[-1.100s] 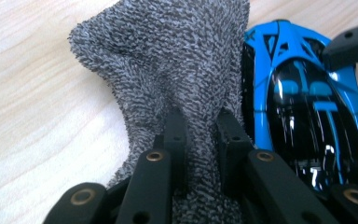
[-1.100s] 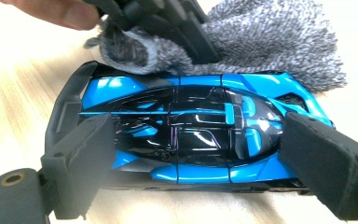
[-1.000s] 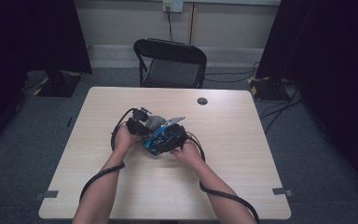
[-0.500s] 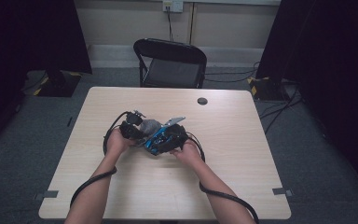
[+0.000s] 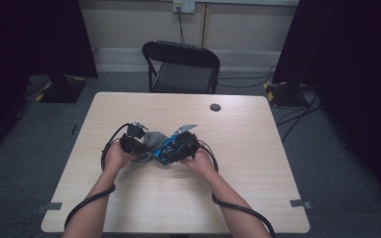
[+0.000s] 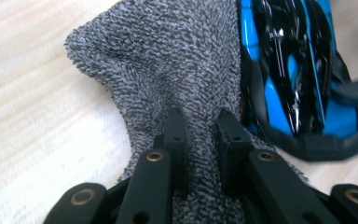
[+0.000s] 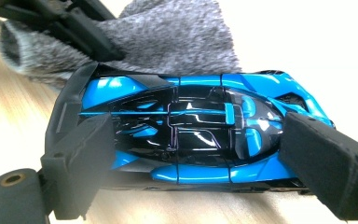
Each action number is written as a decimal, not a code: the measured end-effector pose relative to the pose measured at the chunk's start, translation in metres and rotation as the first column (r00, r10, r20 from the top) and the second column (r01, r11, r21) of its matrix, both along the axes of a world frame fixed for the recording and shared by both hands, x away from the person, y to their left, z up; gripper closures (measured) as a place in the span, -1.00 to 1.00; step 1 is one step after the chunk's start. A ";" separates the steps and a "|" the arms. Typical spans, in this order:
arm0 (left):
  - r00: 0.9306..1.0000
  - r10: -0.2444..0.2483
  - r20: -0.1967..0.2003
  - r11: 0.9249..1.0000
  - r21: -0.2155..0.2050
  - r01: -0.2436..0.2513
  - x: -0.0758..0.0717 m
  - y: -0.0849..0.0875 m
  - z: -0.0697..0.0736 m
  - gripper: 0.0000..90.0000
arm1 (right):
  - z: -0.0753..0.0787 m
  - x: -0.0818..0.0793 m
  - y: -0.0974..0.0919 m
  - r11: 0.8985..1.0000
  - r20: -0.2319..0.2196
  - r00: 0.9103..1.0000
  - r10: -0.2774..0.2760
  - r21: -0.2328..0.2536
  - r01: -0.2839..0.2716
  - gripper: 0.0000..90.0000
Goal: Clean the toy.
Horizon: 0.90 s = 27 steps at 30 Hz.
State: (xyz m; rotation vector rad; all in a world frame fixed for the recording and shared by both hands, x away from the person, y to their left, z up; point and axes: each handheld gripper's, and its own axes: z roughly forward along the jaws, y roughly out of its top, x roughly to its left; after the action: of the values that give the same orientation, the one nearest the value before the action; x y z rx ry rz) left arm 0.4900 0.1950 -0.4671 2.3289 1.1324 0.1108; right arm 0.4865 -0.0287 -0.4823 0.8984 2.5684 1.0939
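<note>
High view: at the tabletop's (image 5: 258, 198) centre, the left gripper (image 5: 135, 144) pinches a nubby grey terry cloth (image 6: 168, 84), bunched between its closed jaws. At the cloth's 3 o'clock, touching it, lies a glossy blue-and-black toy sports car (image 7: 191, 130), clamped nose to tail by the right gripper (image 5: 181, 148). Since a second ago, the left gripper has slid toward 9 o'clock.

Toy car (image 7: 191, 126): glossy bright blue with black panels and black trim
Cloth (image 6: 177, 74): grey, flecked dark and light in a speckled terry pattern
Left gripper (image 6: 198, 140) and right gripper (image 7: 191, 154): black jaws, brass-coloured rivets
Table (image 5: 258, 144): pale wood grain
Folding chair (image 5: 181, 67): black
Carpet (image 5: 337, 163): grey-blue
</note>
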 end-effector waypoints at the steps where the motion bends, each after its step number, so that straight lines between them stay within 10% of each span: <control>1: 1.000 0.004 0.001 1.000 -0.003 -0.004 -0.002 0.001 0.000 0.72 | 0.000 0.000 0.000 1.000 0.000 1.000 0.001 0.000 -0.001 -0.77; 27: 1.000 -0.016 0.001 0.998 -0.058 0.016 -0.048 0.026 0.002 0.71 | 0.000 0.000 0.001 1.000 0.000 1.000 -0.002 -0.001 0.002 -0.78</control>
State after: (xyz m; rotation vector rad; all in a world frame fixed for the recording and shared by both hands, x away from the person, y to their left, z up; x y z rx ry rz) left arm 0.4422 0.2207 -0.4652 2.2862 1.1014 0.0718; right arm 0.4863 -0.0282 -0.4822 0.9016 2.5672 1.0924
